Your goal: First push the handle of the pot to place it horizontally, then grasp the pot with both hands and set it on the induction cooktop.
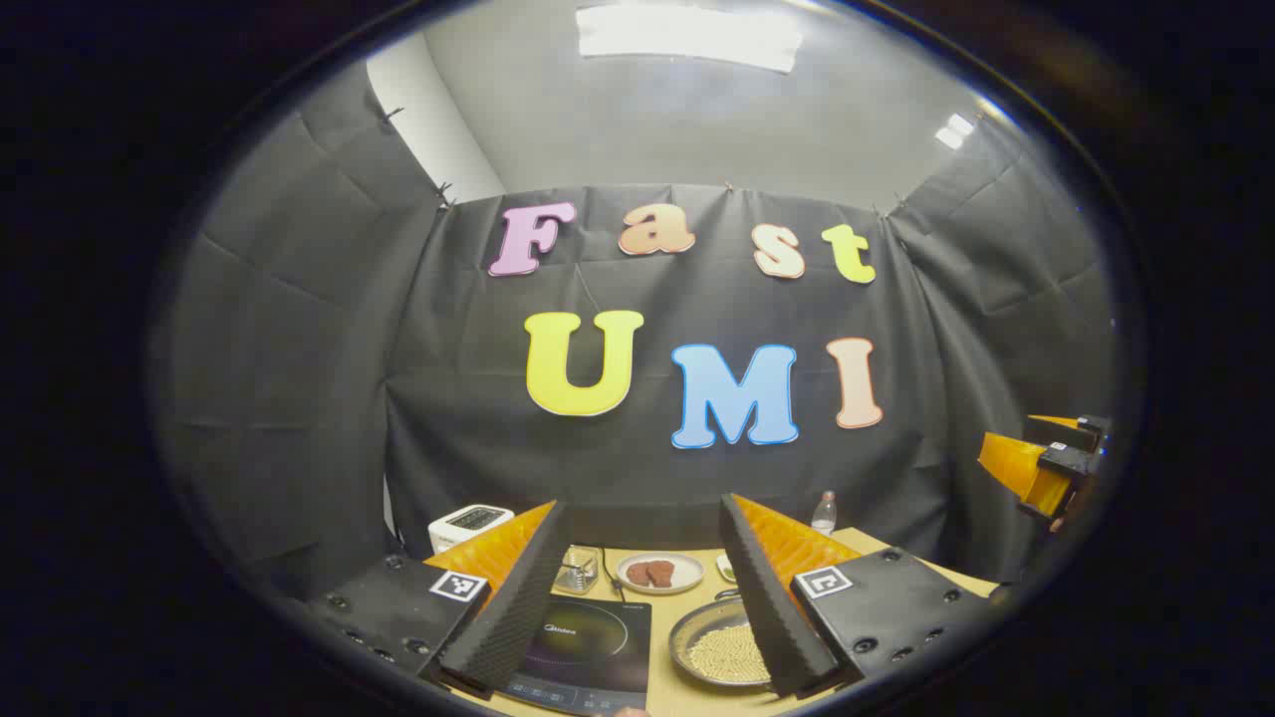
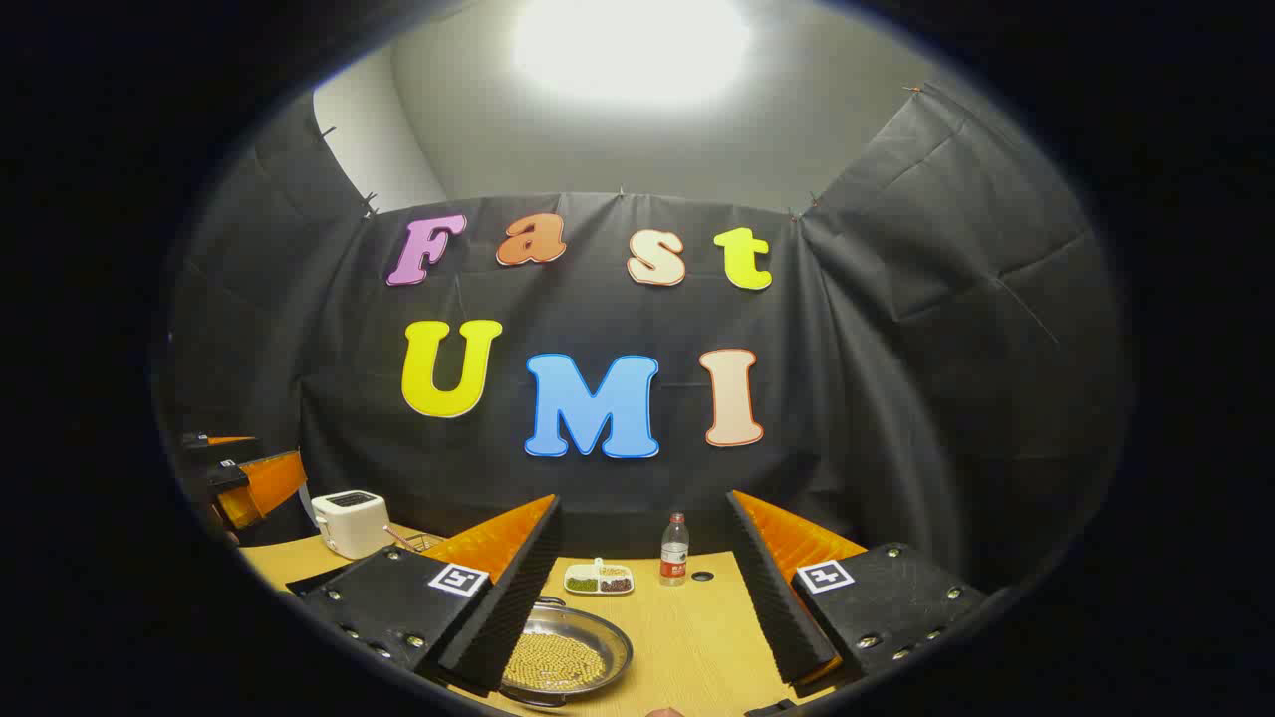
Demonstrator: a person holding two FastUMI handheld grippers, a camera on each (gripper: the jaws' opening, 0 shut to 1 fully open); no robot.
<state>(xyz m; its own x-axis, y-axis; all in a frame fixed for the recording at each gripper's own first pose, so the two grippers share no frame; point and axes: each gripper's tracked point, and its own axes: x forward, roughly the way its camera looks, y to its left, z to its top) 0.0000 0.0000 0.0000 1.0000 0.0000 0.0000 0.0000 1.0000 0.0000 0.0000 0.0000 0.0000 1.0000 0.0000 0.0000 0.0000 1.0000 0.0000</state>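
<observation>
Above the near edge of the pale wooden table [image 2: 687,637], both grippers hang with nothing between their fingers: the left gripper [image 1: 637,607] has its jaws spread wide apart, and the right gripper [image 2: 637,607] likewise stands parted and empty. Neither tool touches the shallow round metal pot [image 2: 566,652], which sits on the table just right of the flat black induction cooktop [image 1: 588,647], so the pot is not yet on the cooktop. By my reading the task is at its very start: the handle push, the two-handed grasp and the transfer all seem left to do. The pot holds a heap of small pale yellow beans that look loose and likely to roll if it tilts. Its handle is hard to make out; a small lug shows at the rim on the far side from the cooktop edge, but I cannot tell its angle. Beyond the cooktop lie a white plate with brown pieces [image 1: 659,573] and a white toaster [image 2: 349,523].
</observation>
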